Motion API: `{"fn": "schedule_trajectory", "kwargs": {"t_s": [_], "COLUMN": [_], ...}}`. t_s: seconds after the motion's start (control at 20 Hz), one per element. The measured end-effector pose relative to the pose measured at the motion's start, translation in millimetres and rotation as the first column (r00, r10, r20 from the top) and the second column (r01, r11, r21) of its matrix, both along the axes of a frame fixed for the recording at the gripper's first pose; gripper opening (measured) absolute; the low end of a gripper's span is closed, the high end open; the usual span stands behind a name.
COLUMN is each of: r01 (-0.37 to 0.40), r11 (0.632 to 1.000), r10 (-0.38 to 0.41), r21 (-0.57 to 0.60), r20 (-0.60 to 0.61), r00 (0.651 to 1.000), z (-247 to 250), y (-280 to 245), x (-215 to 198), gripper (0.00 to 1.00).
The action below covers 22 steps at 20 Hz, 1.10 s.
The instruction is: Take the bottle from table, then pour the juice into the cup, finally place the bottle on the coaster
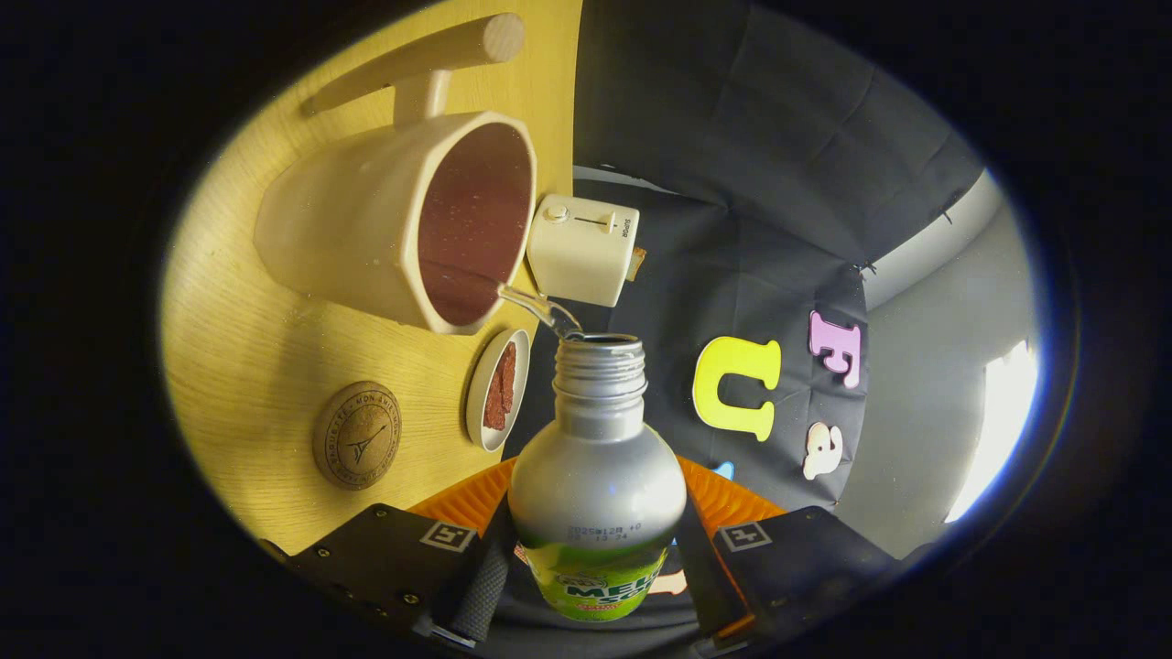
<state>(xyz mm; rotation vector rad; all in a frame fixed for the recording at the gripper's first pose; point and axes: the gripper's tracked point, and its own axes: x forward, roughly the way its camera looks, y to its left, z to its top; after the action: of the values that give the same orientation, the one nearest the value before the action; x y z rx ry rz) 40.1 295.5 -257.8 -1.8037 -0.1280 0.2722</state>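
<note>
while bottle [596, 485] sits clamped between gripper [595, 572] fingers at lower centre, thin clear stream runs from mouth into cup [403, 220] at upper left; hold tilt steady, keep stream inside rim; coaster [357, 435] lower left, beside fingers, awaits bottle

Warm, fairly bright light falls on the wooden counter [265, 366]; its yellow grain reads clearly near the cup [394, 220]. A white patch beyond the dark cloth wall is blown out — pure glare, no detail. The silver bottle [595, 494] carries soft highlights on its shoulder and neck; the thin stream at its mouth is sharp. Fisheye bending curves the counter edge and stretches things toward the rim, where brightness falls off; the tongs [591, 572] sit in shadow, pressed on the bottle from both sides, slightly soft.
</note>
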Motion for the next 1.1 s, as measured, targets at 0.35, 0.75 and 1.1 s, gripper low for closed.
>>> {"fn": "schedule_trajectory", "kwargs": {"t_s": [0.35,0.75,1.1], "r01": [-0.009,-0.021,-0.029], "r11": [1.0,0.997,0.992], "r10": [0.01,0.026,0.043], "r21": [-0.026,-0.071,-0.125], "r20": [0.022,0.075,0.113], "r00": [1.0,0.997,0.993], "z": [5,10,16], "y": [0,3,3], "x": [1,-1,1], "gripper": [0.81,0.81,0.81]}}
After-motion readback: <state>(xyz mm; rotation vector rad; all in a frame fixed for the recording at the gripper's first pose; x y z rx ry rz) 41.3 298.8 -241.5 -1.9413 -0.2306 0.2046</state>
